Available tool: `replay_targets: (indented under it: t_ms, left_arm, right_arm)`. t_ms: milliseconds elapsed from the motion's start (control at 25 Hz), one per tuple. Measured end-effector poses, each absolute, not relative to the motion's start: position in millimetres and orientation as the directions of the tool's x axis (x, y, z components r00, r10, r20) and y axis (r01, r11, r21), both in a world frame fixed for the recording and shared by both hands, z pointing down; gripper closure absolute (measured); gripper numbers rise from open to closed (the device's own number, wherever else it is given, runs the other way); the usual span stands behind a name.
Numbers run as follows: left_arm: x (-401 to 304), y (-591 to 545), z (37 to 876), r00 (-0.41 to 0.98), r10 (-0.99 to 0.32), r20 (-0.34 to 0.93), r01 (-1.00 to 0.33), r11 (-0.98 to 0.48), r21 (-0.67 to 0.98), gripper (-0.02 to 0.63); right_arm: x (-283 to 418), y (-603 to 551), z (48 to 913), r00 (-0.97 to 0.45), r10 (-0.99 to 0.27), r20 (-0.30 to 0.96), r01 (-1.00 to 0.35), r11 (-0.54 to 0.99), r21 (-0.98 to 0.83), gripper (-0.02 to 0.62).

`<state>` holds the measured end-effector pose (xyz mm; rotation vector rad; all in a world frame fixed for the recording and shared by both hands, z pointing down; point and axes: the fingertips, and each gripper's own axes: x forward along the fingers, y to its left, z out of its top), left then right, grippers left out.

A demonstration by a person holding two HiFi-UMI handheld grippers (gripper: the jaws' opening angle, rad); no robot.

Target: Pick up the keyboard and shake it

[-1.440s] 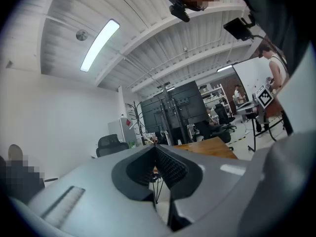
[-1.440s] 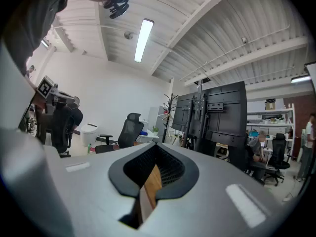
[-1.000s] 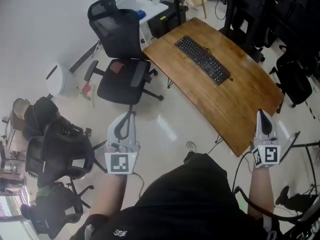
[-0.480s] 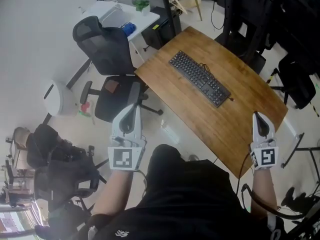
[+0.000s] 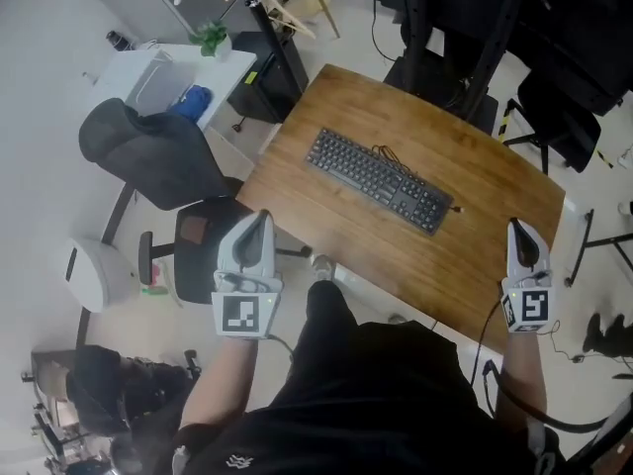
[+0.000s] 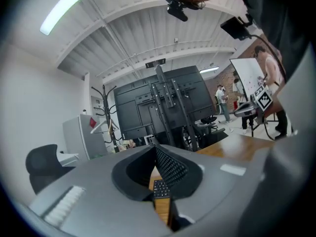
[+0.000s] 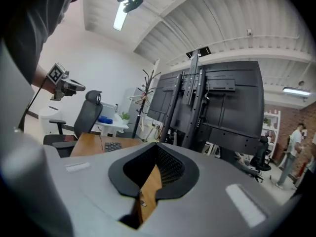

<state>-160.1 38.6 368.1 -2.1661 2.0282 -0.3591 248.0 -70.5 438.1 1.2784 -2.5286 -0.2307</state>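
My left gripper (image 5: 259, 224) and right gripper (image 5: 520, 234) are pressed shut, empty, short of the keyboard (image 5: 378, 179); my torso hides the near corner of the table (image 5: 465, 228).

Black top (image 5: 376, 404) with a small white logo (image 5: 235, 460) low on it; forearms uncovered. Left gripper (image 5: 259, 222) and right gripper (image 5: 518, 230) are the same build: pale grey moulded shell tapering to a narrow tip, with a dark oval cut-out. Each carries a white marker cube (image 5: 243, 315) at the back with a black square pattern. The pads (image 6: 170, 168) are black with a fine dotted texture. A dark cable (image 5: 483, 344) loops beside the right forearm.
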Motion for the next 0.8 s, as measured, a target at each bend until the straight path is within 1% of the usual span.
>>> replay_targets:
  t_ms: [80,200,280,360,440,520,640,720,800]
  left_arm:
    - [-180.5,13.7,370.3,0.110,-0.991,0.077,-0.957,-0.126,-0.261,0.606]
    - [-211.0,-23.7,373.7,0.200,-0.975,0.098,-0.933,-0.220,-0.283,0.606]
    - [-229.0,-47.7,378.1,0.262,-0.957,0.120,-0.897,-0.288,-0.334,0.606]
    - [-244.0,-69.7,382.4,0.314,-0.937,0.155,-0.855,-0.350,-0.383,0.606]
    - [-253.0,-91.3,382.4,0.367,-0.917,0.158,-0.849,-0.399,-0.346,0.606]
    - [-257.8,-112.4,385.5,0.418,-0.893,0.165,-0.843,-0.449,-0.296,0.606]
    - [-258.9,-139.3,396.0,0.479,-0.857,0.188,-0.813,-0.514,-0.272,0.606]
    - [-258.7,-155.0,407.3,0.491,-0.844,0.214,-0.816,-0.532,-0.227,0.606]
    - [-257.2,-168.1,422.9,0.484,-0.839,0.246,-0.835,-0.528,-0.157,0.606]
  right_arm:
    - [227.1,-78.2,440.2,-0.520,-0.828,0.210,-0.765,0.561,0.318,0.594]
    - [189.6,-88.3,424.6,-0.508,-0.834,0.217,-0.711,0.548,0.442,0.594]
    - [177.1,-95.7,410.5,-0.469,-0.859,0.204,-0.736,0.509,0.447,0.594]
    - [169.5,-98.9,398.1,-0.421,-0.890,0.176,-0.792,0.455,0.408,0.594]
    - [164.5,-96.5,392.7,-0.368,-0.914,0.173,-0.829,0.407,0.383,0.594]
    - [158.1,-90.1,394.5,-0.316,-0.928,0.199,-0.830,0.372,0.416,0.593]
    - [139.6,-80.4,404.8,-0.298,-0.918,0.262,-0.764,0.394,0.511,0.594]
    - [134.4,-76.3,413.0,-0.299,-0.907,0.298,-0.762,0.415,0.497,0.594]
    - [139.4,-75.0,422.2,-0.291,-0.906,0.308,-0.793,0.408,0.452,0.594]
